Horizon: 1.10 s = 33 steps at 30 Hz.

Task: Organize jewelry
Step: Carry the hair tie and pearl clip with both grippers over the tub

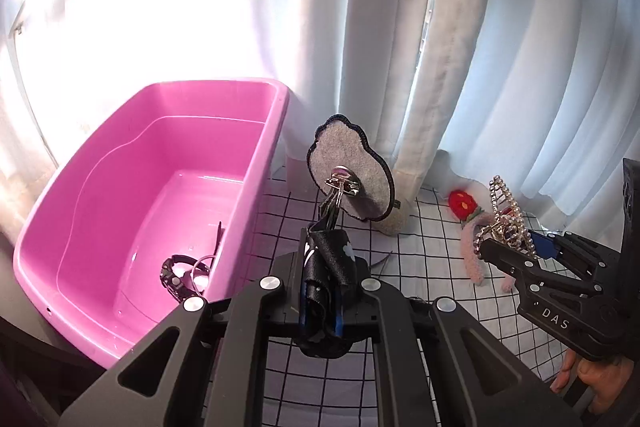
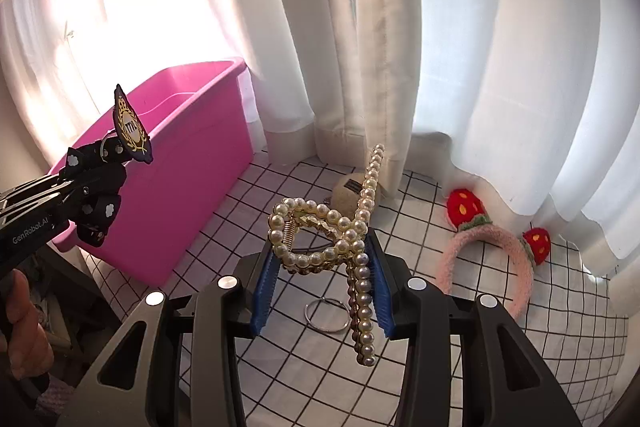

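Left tongs (image 1: 322,291) are closed on a black ribbon (image 1: 326,267) at the lower centre of the left view; a badge (image 1: 350,173) fixed to that ribbon by a metal clasp stands above the tips, showing its grey felt back. The right view shows the same badge (image 2: 132,131) from its front, gold emblem on dark ground, at the left of the frame, level with the near rim of the pink tub (image 2: 192,163). Right tongs (image 2: 324,287) are closed on a pearl hair claw (image 2: 340,239), blue pads against both its sides, held clear above the worktop (image 2: 440,347), which carries a white cloth with a black grid. Inside the tub (image 1: 160,195), lower centre-left of the left view, lies a dark item with a ring; what it is cannot be told, and the right view does not show it. On the cloth, visible only in the right view, a metal ring (image 2: 326,315) lies below the claw. A pink headband (image 2: 496,267) with two strawberries lies at the right, near the white curtain (image 2: 500,67) that closes off the far edge. A round beige object (image 2: 352,193) sits at the curtain foot, behind the claw. The cloth between tub and headband is open.
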Motion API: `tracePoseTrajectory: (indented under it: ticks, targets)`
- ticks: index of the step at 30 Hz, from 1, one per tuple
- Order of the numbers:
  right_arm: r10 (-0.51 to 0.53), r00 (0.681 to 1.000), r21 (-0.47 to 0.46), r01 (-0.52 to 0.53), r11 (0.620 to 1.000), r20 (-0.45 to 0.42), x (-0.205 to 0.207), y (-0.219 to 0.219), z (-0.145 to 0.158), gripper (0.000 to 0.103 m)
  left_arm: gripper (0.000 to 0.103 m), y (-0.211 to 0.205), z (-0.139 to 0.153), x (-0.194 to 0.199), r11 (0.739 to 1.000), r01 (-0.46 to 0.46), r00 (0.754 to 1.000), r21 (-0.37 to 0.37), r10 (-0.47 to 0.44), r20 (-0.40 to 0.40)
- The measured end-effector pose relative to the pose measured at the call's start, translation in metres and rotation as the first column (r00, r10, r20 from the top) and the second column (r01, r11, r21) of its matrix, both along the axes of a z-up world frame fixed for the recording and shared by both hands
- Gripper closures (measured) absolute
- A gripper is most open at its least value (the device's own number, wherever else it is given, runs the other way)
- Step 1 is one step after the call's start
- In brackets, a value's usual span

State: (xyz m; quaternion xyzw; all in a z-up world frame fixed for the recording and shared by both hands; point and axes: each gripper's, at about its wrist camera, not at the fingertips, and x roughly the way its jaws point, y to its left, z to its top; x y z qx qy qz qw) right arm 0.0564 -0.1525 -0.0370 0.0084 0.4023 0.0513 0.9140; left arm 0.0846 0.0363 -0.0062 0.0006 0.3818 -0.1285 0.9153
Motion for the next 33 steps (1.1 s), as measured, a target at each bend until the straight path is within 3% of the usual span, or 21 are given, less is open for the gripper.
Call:
tracePoseTrajectory:
  ticks: [6,14,24,33]
  targets:
    - [0.091,0.995,0.012,-0.092,0.996,0.045,0.035,0.054,0.026,0.063,0.094,0.054,0.017,0.017,0.995,-0.096,0.995,0.015,0.096,0.035]
    - [0.236,0.970,0.036,-0.238,0.971,0.052,0.078,0.145,0.034,0.063,0.094,0.127,0.010,0.045,0.972,-0.230,0.973,0.050,0.230,0.006]
    - [0.339,0.941,0.037,-0.339,0.940,-0.009,0.132,0.226,0.016,0.063,0.094,0.177,-0.013,0.081,0.945,-0.313,0.945,0.094,0.320,-0.071]
    - [0.315,0.942,0.024,-0.314,0.949,-0.112,0.158,0.245,-0.013,0.063,0.093,0.191,-0.035,0.101,0.937,-0.323,0.929,0.135,0.341,-0.146]
